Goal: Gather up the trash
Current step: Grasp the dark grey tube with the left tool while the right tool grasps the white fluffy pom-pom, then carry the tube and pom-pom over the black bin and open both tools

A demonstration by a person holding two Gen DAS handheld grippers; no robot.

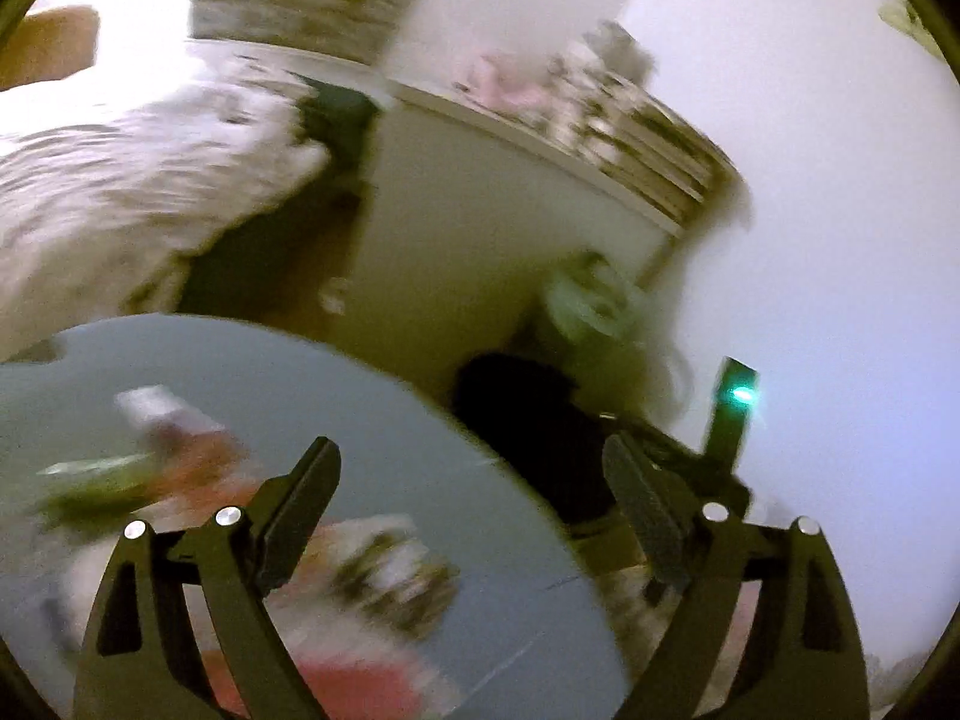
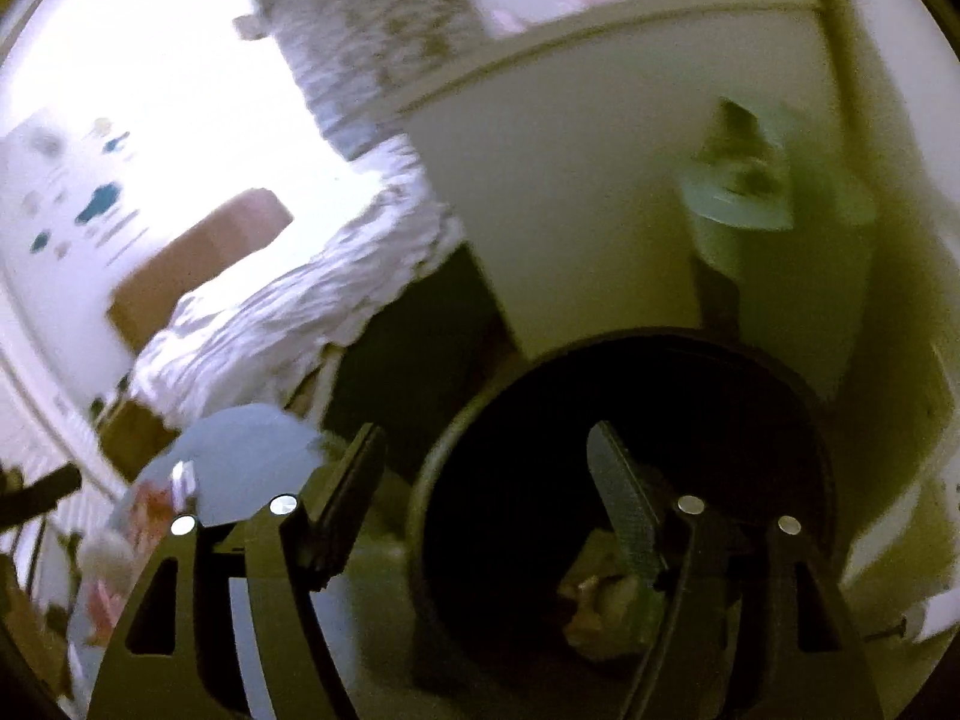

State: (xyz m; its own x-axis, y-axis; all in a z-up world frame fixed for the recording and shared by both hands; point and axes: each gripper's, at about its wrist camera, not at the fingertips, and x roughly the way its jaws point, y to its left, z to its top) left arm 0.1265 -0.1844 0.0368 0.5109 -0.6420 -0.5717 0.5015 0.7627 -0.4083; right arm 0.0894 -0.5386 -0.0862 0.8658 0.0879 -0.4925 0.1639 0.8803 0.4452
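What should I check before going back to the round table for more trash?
1. Left gripper empty: ok, jaws wide apart, nothing between them.
2. Right gripper empty: ok, jaws apart over the black bin, nothing pinched.
3. Dropped trash in the bin: ok, a crumpled piece lies at the bottom.
4. Trash left on the round table: ok, blurred wrappers remain to collect.
5. Which wrapper to grasp first: cannot tell, the left wrist view is too blurred.
6. Bin upright and open: ok, its rim faces up.
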